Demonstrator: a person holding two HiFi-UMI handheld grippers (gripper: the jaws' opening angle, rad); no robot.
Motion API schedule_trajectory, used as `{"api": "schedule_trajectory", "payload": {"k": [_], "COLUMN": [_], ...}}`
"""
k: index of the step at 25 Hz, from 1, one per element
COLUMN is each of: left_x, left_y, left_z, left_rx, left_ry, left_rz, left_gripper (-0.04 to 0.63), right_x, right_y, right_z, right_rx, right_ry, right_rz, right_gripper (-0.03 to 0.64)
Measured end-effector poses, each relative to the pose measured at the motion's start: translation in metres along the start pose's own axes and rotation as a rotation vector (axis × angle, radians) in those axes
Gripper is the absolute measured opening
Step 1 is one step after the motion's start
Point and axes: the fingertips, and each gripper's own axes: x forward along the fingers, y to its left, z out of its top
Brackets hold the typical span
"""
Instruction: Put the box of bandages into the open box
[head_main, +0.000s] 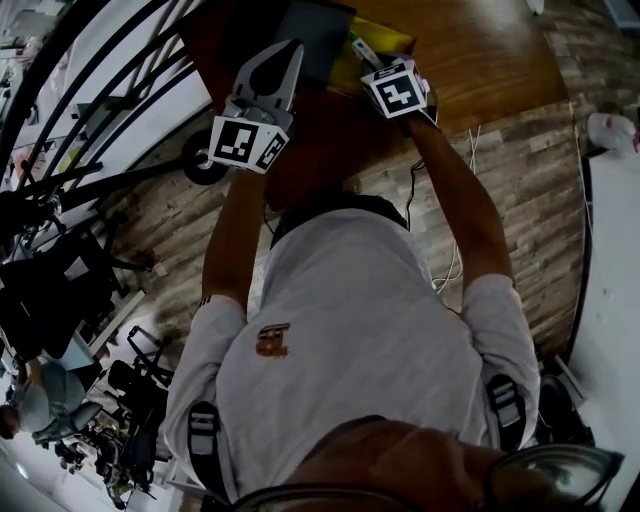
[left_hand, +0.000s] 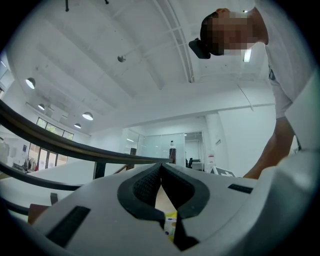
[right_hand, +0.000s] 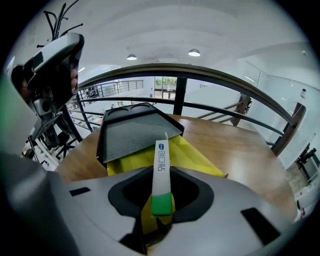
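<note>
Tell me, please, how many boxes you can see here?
2. A slim bandage box is clamped in the right gripper; an open yellow box with a dark lid sits on the wooden table just beyond it. Others may be hidden.

Box of bandages (right_hand: 161, 170): narrow, white with a green end and blue print, seen edge-on, clamped in the right gripper (right_hand: 161, 207). Open box (right_hand: 132, 131): dark grey lid, yellow interior, resting on the desk (right_hand: 240, 150), at 11 o'clock just beyond.
</note>
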Motion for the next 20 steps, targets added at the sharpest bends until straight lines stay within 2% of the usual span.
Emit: {"api": "schedule_trajectory", "payload": {"k": [15,20], "left_x": [-0.002,-0.005], "left_y": [0.012,0.012], "left_z": [-0.007,-0.009], "left_rx": [-0.016,-0.017], "left_ry": [0.006,0.013], "left_rz": [-0.001,-0.008], "left_gripper": [0.020,0.020], "right_x": [0.015,0.017], "right_y": [0.001,0.003], "right_z": [-0.010,-0.006], "right_rx": [0.024,0.029], "right_ry": [0.068,0.034], "right_rz": [0.006,0.016], "right_gripper": [0.107,0.143]}}
